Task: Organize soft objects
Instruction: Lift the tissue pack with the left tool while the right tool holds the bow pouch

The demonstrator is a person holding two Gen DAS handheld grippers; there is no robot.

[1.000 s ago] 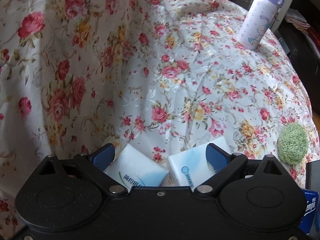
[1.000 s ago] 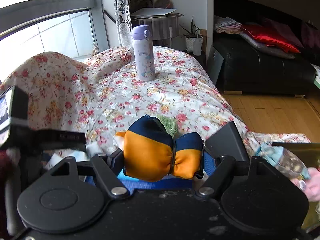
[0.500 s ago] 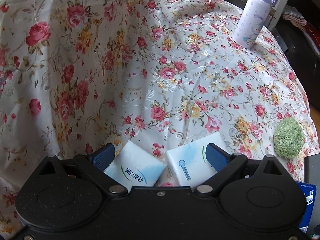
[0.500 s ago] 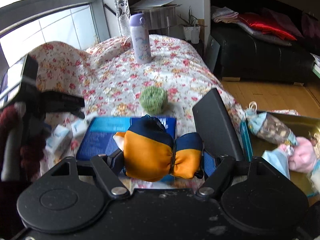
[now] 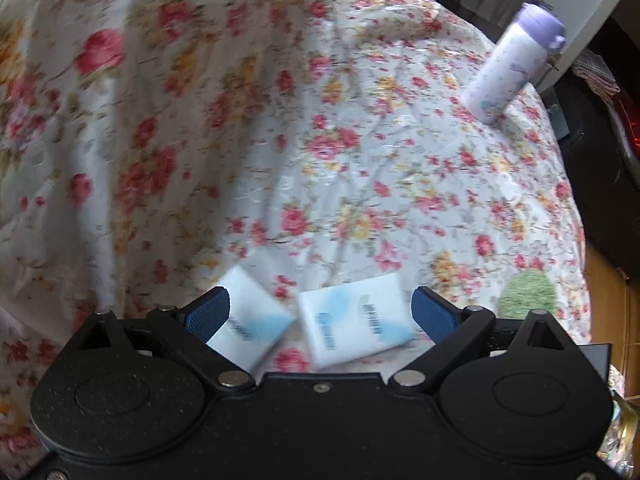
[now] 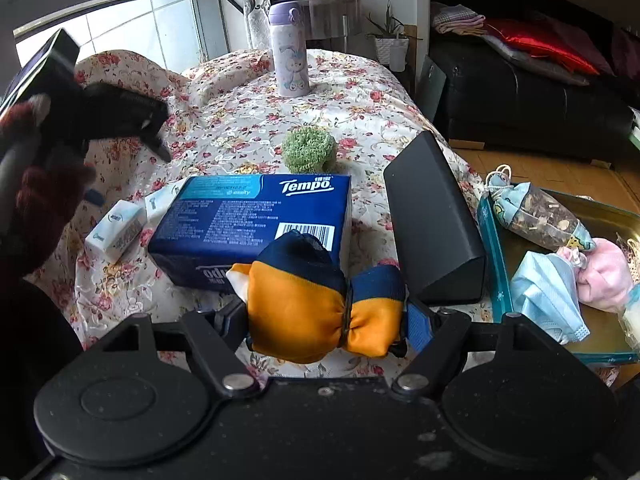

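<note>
Between the blue pads of the right tongs [image 6: 326,316], an orange-and-navy fabric pouch [image 6: 316,312] is sitting clamped, tied at its waist by a dark band. Just beyond it, a blue Tempo tissue box [image 6: 252,220] is lying flat on the floral-covered table [image 6: 360,96], with a black case [image 6: 434,220] standing tilted beside its right end. Off the table's right edge, a teal-rimmed tray [image 6: 496,256] is holding a face mask [image 6: 548,296], a pink soft item [image 6: 604,276] and a patterned pouch [image 6: 536,216]. The left tongs [image 5: 320,312] are standing open and empty above two small white tissue packs [image 5: 356,322], which are lying side by side on the cloth, apart from the pads. Farther back, a green scrubber ball [image 6: 309,155] is resting on the cloth, and a lilac bottle [image 6: 289,50] is standing upright near the far edge.
</note>
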